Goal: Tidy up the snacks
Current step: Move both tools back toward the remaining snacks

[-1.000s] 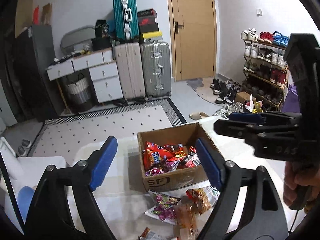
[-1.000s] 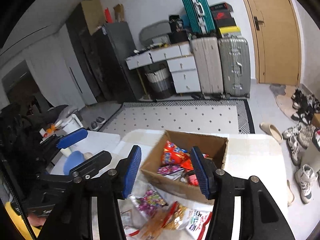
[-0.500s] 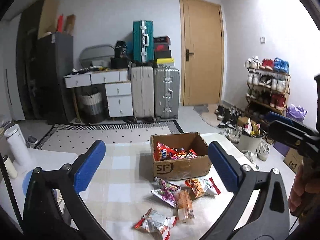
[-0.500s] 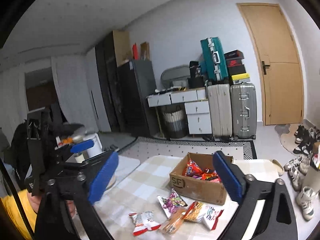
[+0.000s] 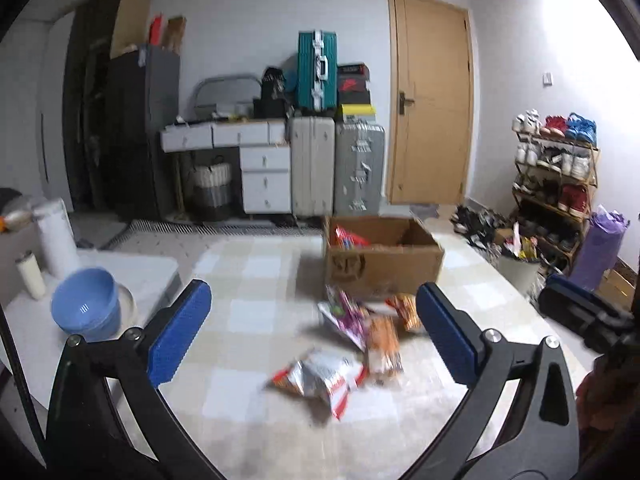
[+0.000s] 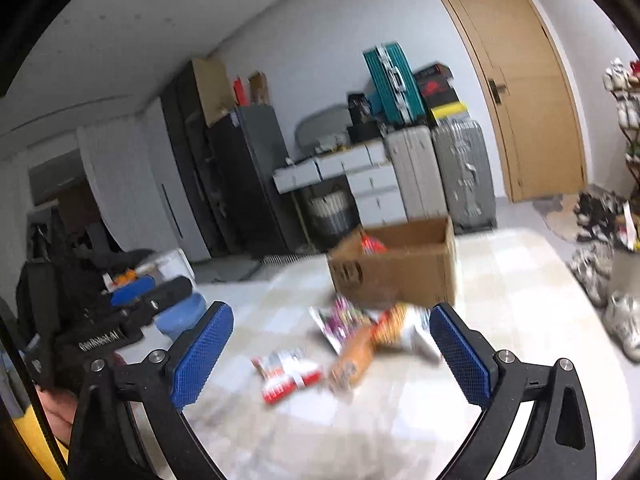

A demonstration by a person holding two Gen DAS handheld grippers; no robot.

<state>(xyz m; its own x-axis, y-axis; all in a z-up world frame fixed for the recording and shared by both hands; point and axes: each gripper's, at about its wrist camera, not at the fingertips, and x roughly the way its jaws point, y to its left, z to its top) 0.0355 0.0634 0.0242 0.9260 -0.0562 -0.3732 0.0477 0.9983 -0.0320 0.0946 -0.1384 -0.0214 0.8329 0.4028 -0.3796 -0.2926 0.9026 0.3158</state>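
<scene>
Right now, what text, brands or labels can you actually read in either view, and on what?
"GenRobot.AI": on the left gripper's black body, right wrist view; small, so I'm not sure of every letter.
Cardboard box: dark logo on its front, too blurred to read.
Snack packets: print too blurred to read.

A checked cloth covers the desk (image 5: pixel 256 312). On it stands an open box (image 5: pixel 384 258) toward the far edge. Just before the box lie 3 overlapping packets (image 5: pixel 368 322), and nearer, slightly apart, a silver-red packet (image 5: pixel 320 376).
</scene>
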